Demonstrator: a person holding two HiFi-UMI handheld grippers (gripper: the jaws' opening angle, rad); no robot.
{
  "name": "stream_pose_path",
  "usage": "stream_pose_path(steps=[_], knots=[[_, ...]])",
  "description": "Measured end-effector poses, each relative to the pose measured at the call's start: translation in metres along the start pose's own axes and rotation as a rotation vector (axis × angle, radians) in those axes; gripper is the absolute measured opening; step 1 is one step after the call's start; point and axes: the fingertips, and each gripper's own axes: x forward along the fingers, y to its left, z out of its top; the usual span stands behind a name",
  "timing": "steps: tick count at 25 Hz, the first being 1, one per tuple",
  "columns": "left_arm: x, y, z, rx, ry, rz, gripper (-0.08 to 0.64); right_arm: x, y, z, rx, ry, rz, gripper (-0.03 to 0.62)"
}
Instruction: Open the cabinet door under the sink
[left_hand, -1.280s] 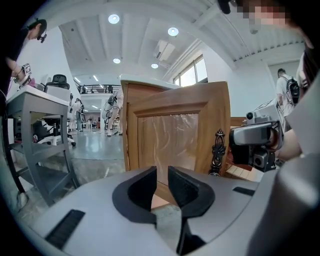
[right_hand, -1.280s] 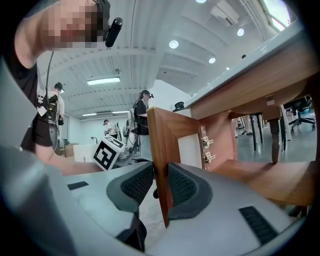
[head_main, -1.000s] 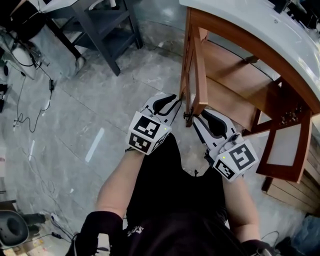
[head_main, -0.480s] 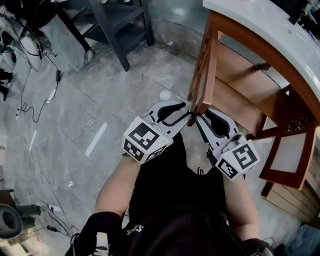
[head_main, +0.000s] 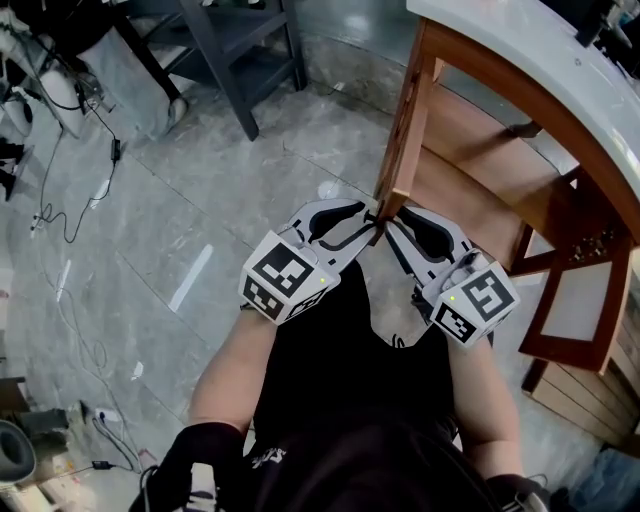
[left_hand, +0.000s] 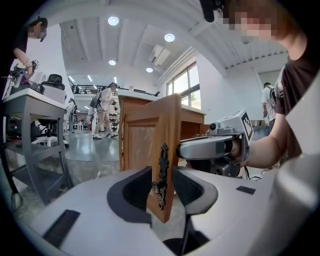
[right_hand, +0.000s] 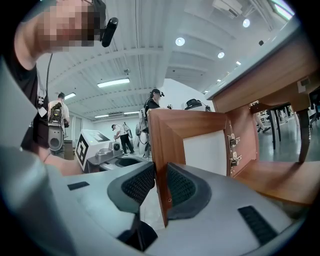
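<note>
The floor (head_main: 250, 200) was glossy grey stone tile with pale veins, and a short pale streak (head_main: 190, 278) lay across one tile. At the upper left the legs of a dark metal table (head_main: 240, 95) stood on it, with thin black cables (head_main: 60, 215) trailing loosely over the tiles along the left edge. A small white round thing (head_main: 328, 190) lay near the middle, just beside the wooden cabinet (head_main: 470, 200) that stood on the floor at the right, its cabinet door (head_main: 400, 130) hanging open above the tiles.
</note>
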Motion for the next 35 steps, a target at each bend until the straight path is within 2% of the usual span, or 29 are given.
stream_pose_path(steps=[3, 7, 10, 15, 20, 28, 31, 35], knots=[[-0.005, -0.001, -0.003, -0.004, 0.008, -0.008, 0.149, 0.011, 0.007, 0.0, -0.012, 0.007, 0.02, 0.063], [-0.007, 0.018, -0.005, -0.029, -0.007, 0.057, 0.175, 0.018, 0.007, -0.002, -0.004, 0.008, 0.012, 0.046], [-0.009, 0.033, -0.007, -0.031, -0.015, 0.096, 0.129, 0.014, 0.002, -0.006, 0.008, 0.013, -0.005, 0.046], [-0.012, 0.041, -0.008, -0.024, -0.022, 0.154, 0.123, 0.002, -0.016, -0.01, 0.03, 0.009, -0.053, 0.043], [-0.013, 0.043, -0.008, 0.032, 0.009, 0.216, 0.121, -0.006, -0.025, -0.013, 0.046, 0.0, -0.082, 0.035], [-0.021, 0.042, -0.008, 0.013, 0.026, 0.356, 0.112, -0.028, -0.035, -0.018, 0.057, -0.005, -0.125, 0.017], [-0.032, 0.039, -0.003, -0.002, 0.01, 0.413, 0.103, -0.038, -0.041, -0.014, 0.063, -0.019, -0.147, 0.015], [-0.043, 0.026, 0.015, 0.036, -0.02, 0.457, 0.069, -0.055, -0.05, -0.009, 0.057, -0.036, -0.179, 0.015]])
